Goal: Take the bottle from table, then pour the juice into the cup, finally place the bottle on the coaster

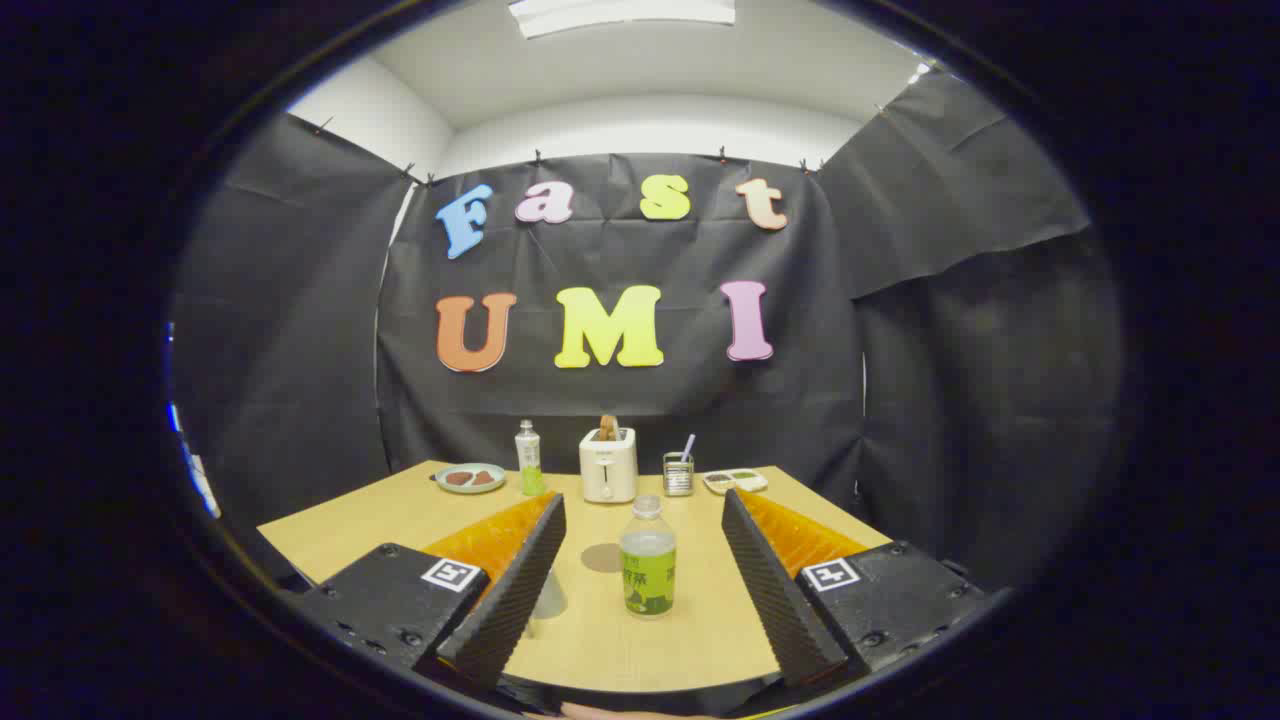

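While gripper gapes, bottle between fingers.

You are looking into a small booth closed in by black cloth that hangs as a back wall and two side walls, clipped along its top edge and creased in places, with the right-hand sheet sagging in a fold. Above the cloth you can see a plain white wall and a white ceiling with a bright rectangular light panel overhead. In front of you stands a table with a pale wood-grain top, its far edge reaching close to the back cloth, evenly lit with soft shadows on it.
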A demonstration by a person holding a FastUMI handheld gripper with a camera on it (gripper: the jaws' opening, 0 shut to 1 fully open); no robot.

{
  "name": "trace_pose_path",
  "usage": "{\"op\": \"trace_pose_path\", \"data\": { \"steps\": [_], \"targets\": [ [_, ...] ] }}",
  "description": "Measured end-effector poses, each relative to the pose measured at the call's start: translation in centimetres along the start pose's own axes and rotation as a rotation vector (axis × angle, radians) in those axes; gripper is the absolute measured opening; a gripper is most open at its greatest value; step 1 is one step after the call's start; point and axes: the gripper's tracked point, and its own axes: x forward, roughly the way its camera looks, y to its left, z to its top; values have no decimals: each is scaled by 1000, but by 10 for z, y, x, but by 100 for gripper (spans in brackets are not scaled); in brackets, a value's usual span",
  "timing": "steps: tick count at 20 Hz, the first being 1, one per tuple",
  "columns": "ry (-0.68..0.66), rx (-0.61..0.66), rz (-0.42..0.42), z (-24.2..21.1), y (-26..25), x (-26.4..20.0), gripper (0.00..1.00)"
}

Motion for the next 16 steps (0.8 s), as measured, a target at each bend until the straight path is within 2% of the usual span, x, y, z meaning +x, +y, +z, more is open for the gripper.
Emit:
{"op": "trace_pose_path", "data": {
  "steps": [16],
  "targets": [
    [24,11,-15,-8,2,11,100]
  ]
}}
